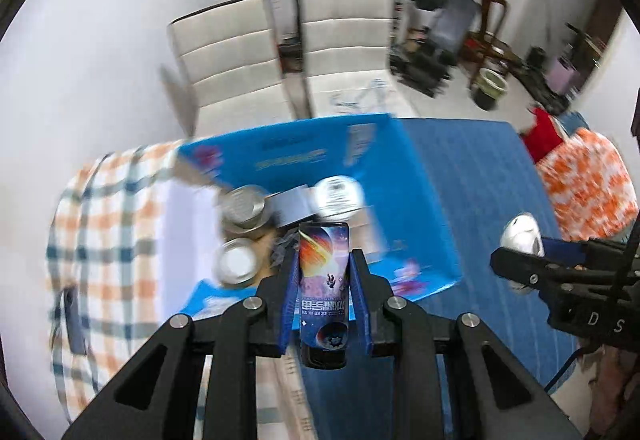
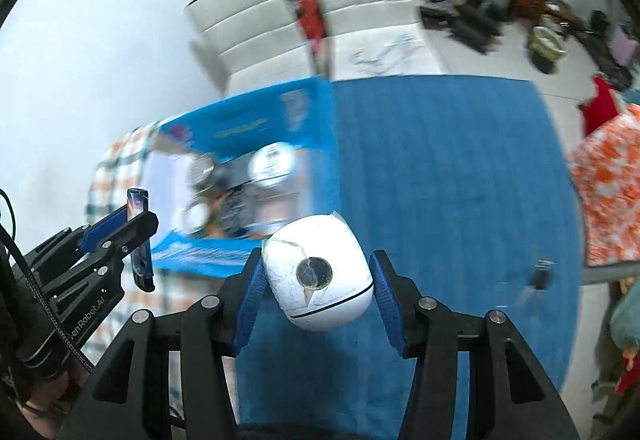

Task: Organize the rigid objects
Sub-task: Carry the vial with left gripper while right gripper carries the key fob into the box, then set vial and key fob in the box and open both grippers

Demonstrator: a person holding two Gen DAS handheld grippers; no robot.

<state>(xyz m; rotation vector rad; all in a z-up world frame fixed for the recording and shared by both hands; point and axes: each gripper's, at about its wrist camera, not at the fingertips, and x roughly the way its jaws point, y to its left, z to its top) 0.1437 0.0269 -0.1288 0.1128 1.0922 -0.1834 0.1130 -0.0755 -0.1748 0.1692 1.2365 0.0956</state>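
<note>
Left gripper [image 1: 324, 276] grasping a slim space-print can [image 1: 323, 280], right gripper [image 2: 316, 282] clamping a white rounded plastic device [image 2: 320, 276], both likely bound for the open blue cardboard box [image 1: 420, 200]

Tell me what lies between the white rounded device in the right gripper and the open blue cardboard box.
Nothing: in the right wrist view, the device visually overlaps the box rim.

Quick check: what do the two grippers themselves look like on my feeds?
Both are matte black linkage frames with silver round bolts and blue ribbed finger pads. The left gripper carries white "enRobot.AI" lettering and a braided black cable. The right gripper shows white letters "D S".
</note>
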